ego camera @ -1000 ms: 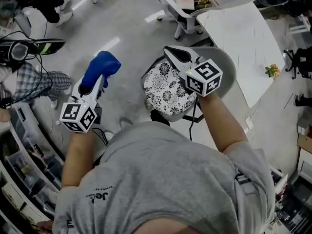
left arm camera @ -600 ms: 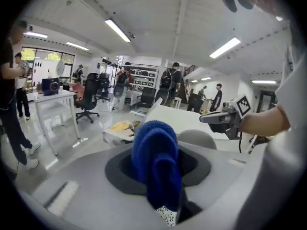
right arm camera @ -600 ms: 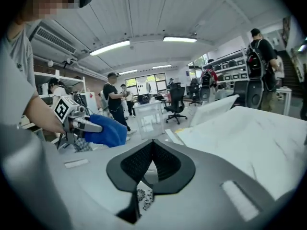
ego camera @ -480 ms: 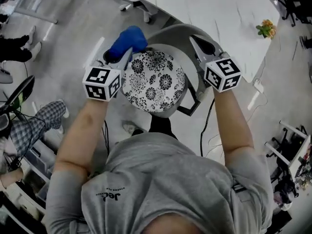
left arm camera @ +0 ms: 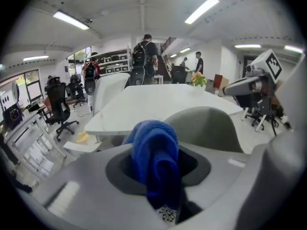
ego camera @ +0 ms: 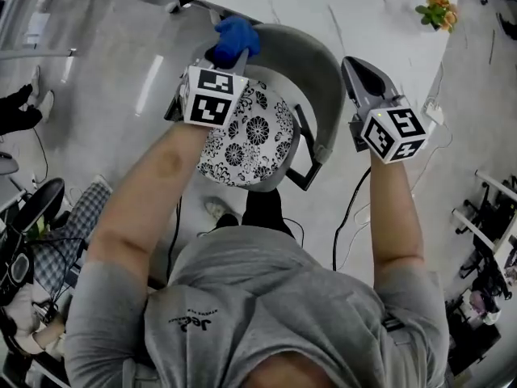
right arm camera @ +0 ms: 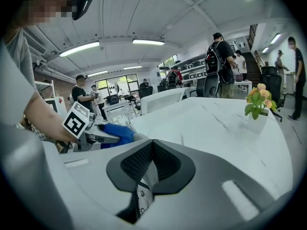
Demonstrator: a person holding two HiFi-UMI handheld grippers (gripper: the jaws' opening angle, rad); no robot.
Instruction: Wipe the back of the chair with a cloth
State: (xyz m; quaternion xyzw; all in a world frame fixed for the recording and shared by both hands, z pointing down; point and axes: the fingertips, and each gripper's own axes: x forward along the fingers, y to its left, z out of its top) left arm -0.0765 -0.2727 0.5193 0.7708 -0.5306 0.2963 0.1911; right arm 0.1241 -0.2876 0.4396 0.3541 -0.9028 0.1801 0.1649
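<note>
Table: white, marbled top; its near edge stood just behind the chair.
Chair back: grey curved shell; it wrapped the far side of the seat cushion.
Seat cushion: black-and-white flower print; partly covered by the left forearm.
Left gripper: jaws clenched on the cloth; tips at the left end of the chair back's top rim.
Right gripper: jaws pressed together with nothing between them; it was held off the chair back's right edge, apart from it.
Cloth: blue, bunched; it bulged from the left jaws at the chair back's rim; actual contact could not be judged.
Potted plant: near the table's far right edge.
</note>
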